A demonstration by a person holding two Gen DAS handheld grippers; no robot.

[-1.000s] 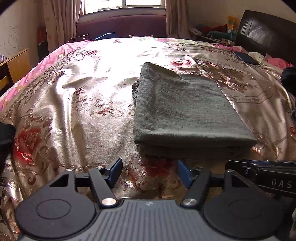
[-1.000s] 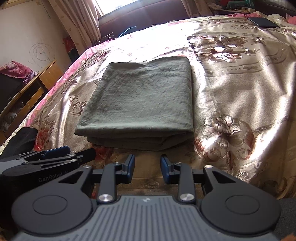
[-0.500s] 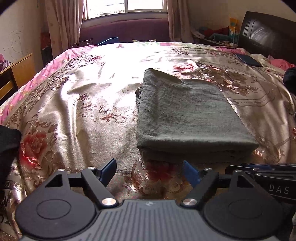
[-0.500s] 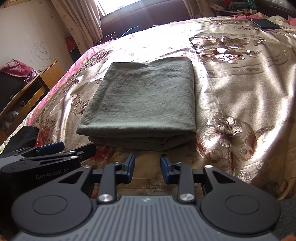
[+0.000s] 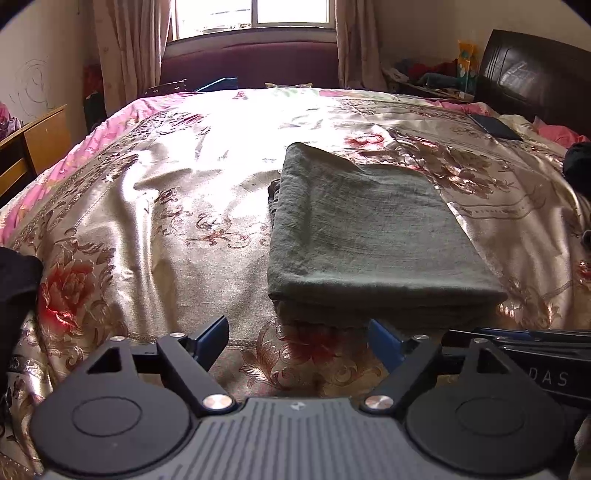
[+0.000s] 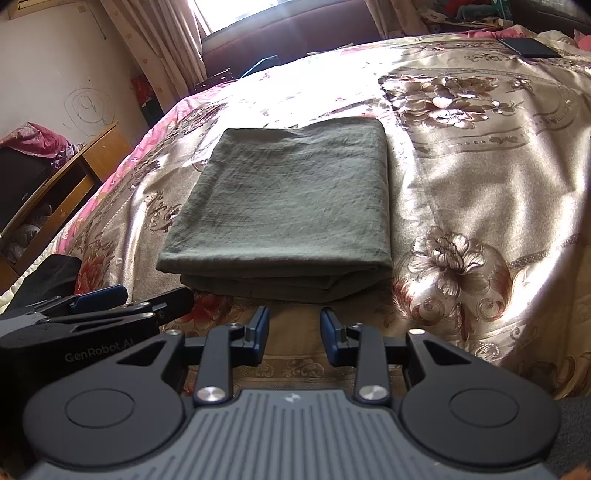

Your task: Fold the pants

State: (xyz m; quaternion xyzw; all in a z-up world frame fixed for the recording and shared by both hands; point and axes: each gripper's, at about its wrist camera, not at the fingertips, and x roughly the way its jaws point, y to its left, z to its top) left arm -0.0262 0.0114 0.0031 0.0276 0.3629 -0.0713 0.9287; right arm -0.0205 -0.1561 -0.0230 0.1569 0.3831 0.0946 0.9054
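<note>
The pants [image 5: 365, 236] lie as a neat olive rectangle on the bedspread [image 5: 177, 206], stacked in layers, folded edge facing both grippers, and to all appearances the folding is finished. The left gripper [image 5: 297, 338] hangs just short of that near edge, its jaws having just been opening and now standing wide with only bedspread between them. The right gripper [image 6: 293, 326] sits beside it, jaws a narrow gap apart, gripping nothing, clear of the cloth. What is left looks like a tidy-up at most: a corner squared, or both tools drawn back without snagging the stack. The shiny floral cover is rumpled and slippery-looking, so a nudge could slide the bundle. Beyond: a bright window [image 5: 251, 16], curtains [image 5: 129, 51], a dark headboard [image 5: 532, 77], a wooden desk [image 6: 77, 173], a dark flat object [image 6: 528, 46] far off.
</note>
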